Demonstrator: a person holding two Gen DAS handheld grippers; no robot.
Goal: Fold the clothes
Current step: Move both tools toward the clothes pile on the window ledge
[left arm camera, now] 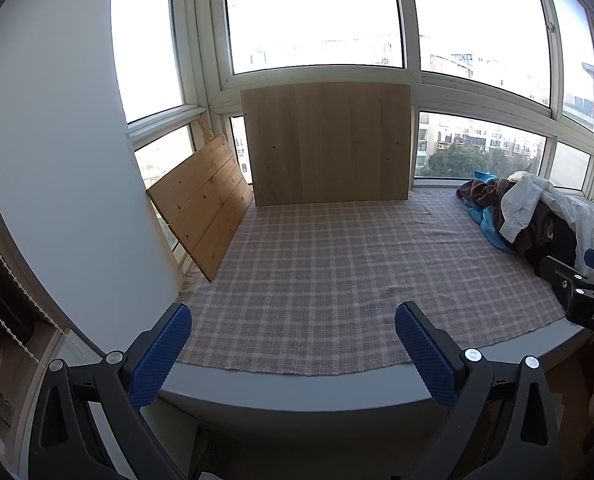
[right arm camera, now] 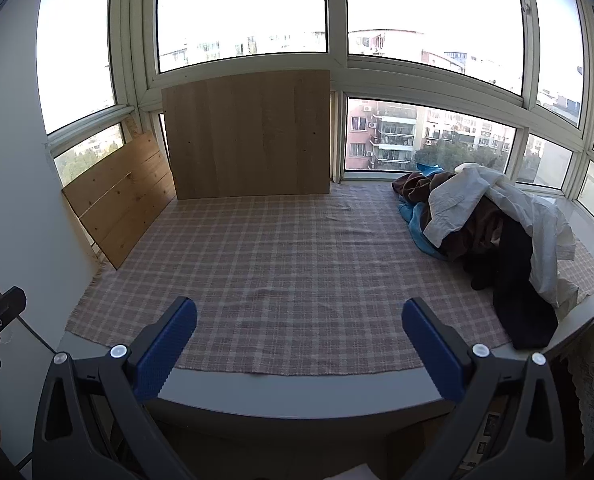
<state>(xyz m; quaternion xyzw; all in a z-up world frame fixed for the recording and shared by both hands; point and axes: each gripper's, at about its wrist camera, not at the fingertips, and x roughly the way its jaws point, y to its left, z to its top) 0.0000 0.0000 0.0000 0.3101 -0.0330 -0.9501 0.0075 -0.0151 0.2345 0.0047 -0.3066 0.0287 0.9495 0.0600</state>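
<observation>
clothes (right arm camera: 493, 236): unfolded heap at right edge of checked cloth (right arm camera: 281, 272), no folded stack in view | left gripper (left arm camera: 293, 344): jaws spread, empty | right gripper (right arm camera: 299, 338): jaws spread, empty, both at near edge | folding all left

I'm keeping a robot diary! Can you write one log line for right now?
left gripper: open, empty | right gripper: open, empty | clothes: unfolded heap, right side of cloth | folding: not begun

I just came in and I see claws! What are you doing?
A person holds two grabbers, the left gripper and the right gripper. Both are open and hold nothing. A pile of clothes sits unfolded at the right of the checked cloth. Folding has not started.
</observation>
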